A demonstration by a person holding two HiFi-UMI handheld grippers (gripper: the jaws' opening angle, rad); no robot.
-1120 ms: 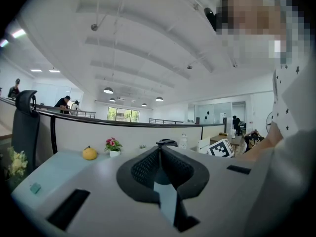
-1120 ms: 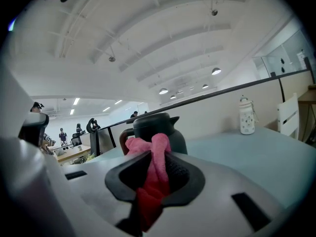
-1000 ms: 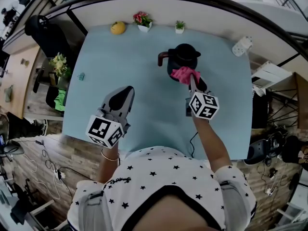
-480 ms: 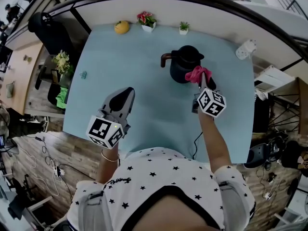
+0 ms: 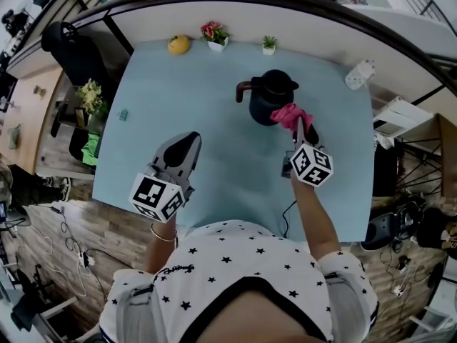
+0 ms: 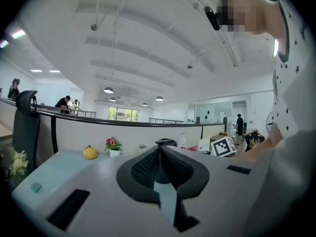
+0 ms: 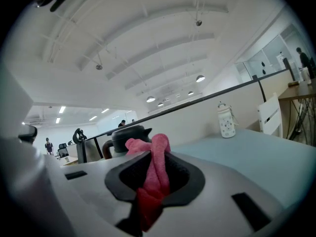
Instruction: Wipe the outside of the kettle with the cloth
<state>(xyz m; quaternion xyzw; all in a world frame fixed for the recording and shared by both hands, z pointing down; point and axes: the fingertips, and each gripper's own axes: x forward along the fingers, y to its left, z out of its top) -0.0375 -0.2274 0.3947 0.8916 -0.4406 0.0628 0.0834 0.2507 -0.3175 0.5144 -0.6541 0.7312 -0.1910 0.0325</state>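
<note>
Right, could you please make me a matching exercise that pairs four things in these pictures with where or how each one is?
Things:
1. cloth
2. kettle
3. left gripper
4. yellow fruit

Places or states:
A. shut, with nothing between its jaws
B. clamped in the right gripper
C. at the far edge of the table, beside the flower pot
D. upright on the table, handle to the person's left

Pairs: 1-B, 2-D, 3-A, 4-C.
</note>
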